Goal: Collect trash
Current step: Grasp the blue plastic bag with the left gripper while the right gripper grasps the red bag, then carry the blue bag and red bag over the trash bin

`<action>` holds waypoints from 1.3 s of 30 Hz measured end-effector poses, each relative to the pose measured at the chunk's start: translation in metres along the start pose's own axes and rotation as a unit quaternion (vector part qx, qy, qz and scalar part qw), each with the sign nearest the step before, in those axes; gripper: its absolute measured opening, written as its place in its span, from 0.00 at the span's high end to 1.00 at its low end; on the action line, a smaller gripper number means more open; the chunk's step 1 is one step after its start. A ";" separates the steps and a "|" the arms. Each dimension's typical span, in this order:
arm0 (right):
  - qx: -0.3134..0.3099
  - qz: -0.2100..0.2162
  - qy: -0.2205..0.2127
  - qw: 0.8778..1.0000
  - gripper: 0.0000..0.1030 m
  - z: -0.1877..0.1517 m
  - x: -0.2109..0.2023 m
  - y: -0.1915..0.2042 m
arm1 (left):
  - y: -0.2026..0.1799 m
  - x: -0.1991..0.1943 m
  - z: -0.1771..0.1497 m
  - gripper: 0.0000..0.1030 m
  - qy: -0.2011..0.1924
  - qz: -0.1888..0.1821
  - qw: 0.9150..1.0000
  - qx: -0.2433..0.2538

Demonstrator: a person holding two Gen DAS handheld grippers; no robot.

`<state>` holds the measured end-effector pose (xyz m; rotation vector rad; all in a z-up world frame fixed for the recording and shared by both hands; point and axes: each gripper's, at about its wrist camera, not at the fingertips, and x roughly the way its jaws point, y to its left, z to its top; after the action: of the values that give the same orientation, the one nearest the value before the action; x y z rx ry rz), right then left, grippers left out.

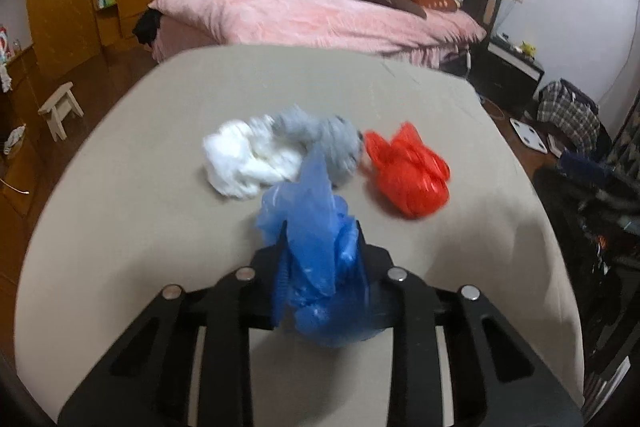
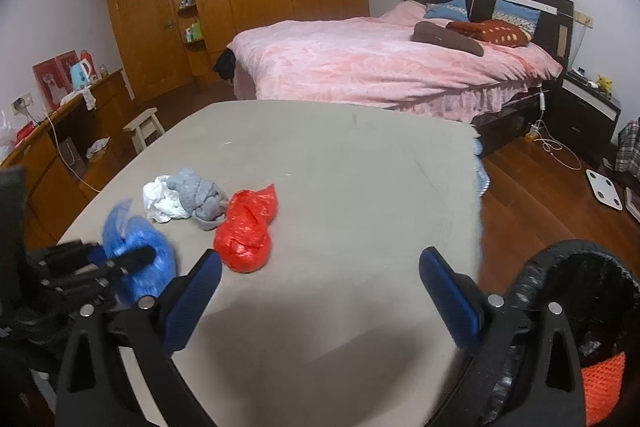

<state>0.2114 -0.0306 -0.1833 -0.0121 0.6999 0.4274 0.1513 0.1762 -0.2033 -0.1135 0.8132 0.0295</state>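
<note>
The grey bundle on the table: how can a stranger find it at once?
Find the beige table in front of the pink bed. Four crumpled things lie there; the grey bundle is between the white wad and the red bag. It alone looks like knotted cloth.

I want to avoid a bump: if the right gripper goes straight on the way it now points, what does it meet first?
Probably only the bare table. The right gripper is open, with nothing between its fingers. The red bag lies left of its line, and the basket right of it. Depth is unclear here.
</note>
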 end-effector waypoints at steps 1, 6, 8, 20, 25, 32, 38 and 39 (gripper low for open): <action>-0.002 0.002 0.001 1.000 0.06 0.000 0.003 0.004 | 0.004 -0.003 0.003 0.75 -0.005 0.003 1.000 -0.005; 0.000 0.017 0.013 1.000 0.06 0.004 0.028 0.020 | 0.020 -0.008 0.012 0.76 -0.016 0.016 1.000 -0.014; 0.000 0.020 0.020 1.000 0.06 0.006 0.041 0.027 | 0.025 -0.009 0.011 0.76 -0.014 0.021 1.000 -0.017; -0.009 0.028 0.071 0.997 0.27 0.004 0.092 0.050 | 0.052 -0.009 0.015 0.76 -0.012 0.046 0.998 -0.038; -0.009 0.055 0.095 0.994 0.54 0.002 0.098 0.052 | 0.052 -0.009 0.015 0.76 -0.012 0.046 0.998 -0.038; -0.014 0.055 0.081 0.995 0.56 0.005 0.077 0.051 | 0.049 -0.015 0.016 0.76 -0.018 0.044 0.998 -0.040; 0.007 0.048 0.050 0.998 0.56 0.018 0.039 0.040 | 0.039 -0.031 0.019 0.76 -0.031 0.041 0.998 -0.031; 0.009 0.047 0.048 0.998 0.56 0.019 0.033 0.039 | 0.035 -0.035 0.021 0.76 -0.035 0.038 0.998 -0.029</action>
<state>0.2311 0.0202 -0.1848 0.0174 0.8019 0.5124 0.1398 0.2144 -0.1664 -0.1352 0.7460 0.1288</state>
